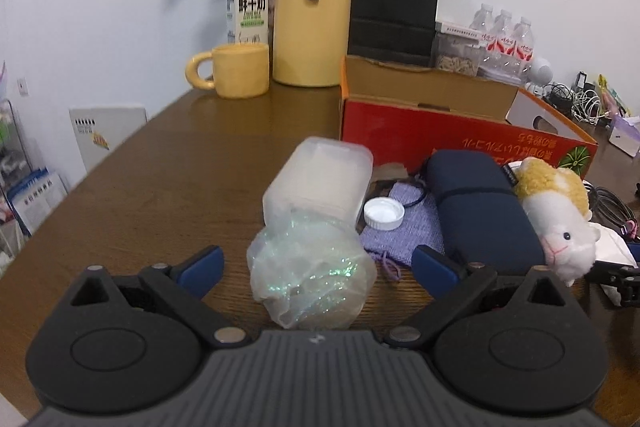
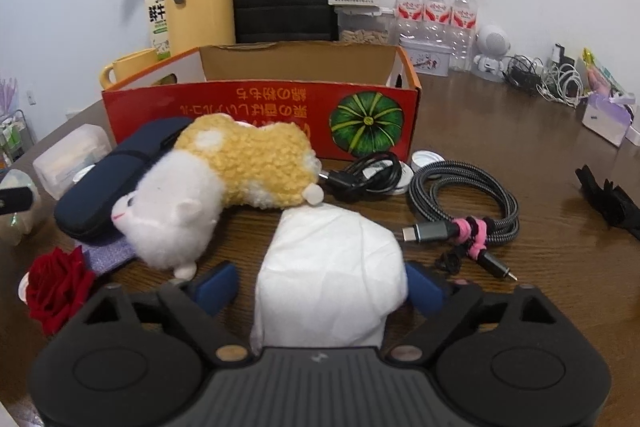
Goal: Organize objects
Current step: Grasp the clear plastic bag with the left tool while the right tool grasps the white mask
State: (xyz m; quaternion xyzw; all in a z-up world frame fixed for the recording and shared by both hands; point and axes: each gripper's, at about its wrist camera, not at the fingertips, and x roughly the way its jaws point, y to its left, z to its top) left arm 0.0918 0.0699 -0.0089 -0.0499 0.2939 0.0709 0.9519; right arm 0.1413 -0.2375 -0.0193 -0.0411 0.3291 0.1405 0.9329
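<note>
Clutter lies before the red carton [image 2: 260,115]. Left gripper [image 1: 316,271] wide open astride an iridescent plastic bag [image 1: 312,275], untouched. Right gripper [image 2: 320,287] open; one pad touches folded white tissue [image 2: 328,267]. Risk: both soft items crumple or slip.

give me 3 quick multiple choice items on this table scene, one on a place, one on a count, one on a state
1. Where does the plush toy lie?
A. inside the red box
B. on the table in front of the red box
C. on the black bag

2. How many water bottles stand by the wall?
A. one
B. three
C. five

3. What state is the red box in?
A. open at the top
B. taped shut
C. crushed flat

Answers: 1 B, the toy rests against the dark blue case before the box's front wall. 2 B, three red-labelled bottles stand side by side. 3 A, its brown inner walls show from above.
</note>
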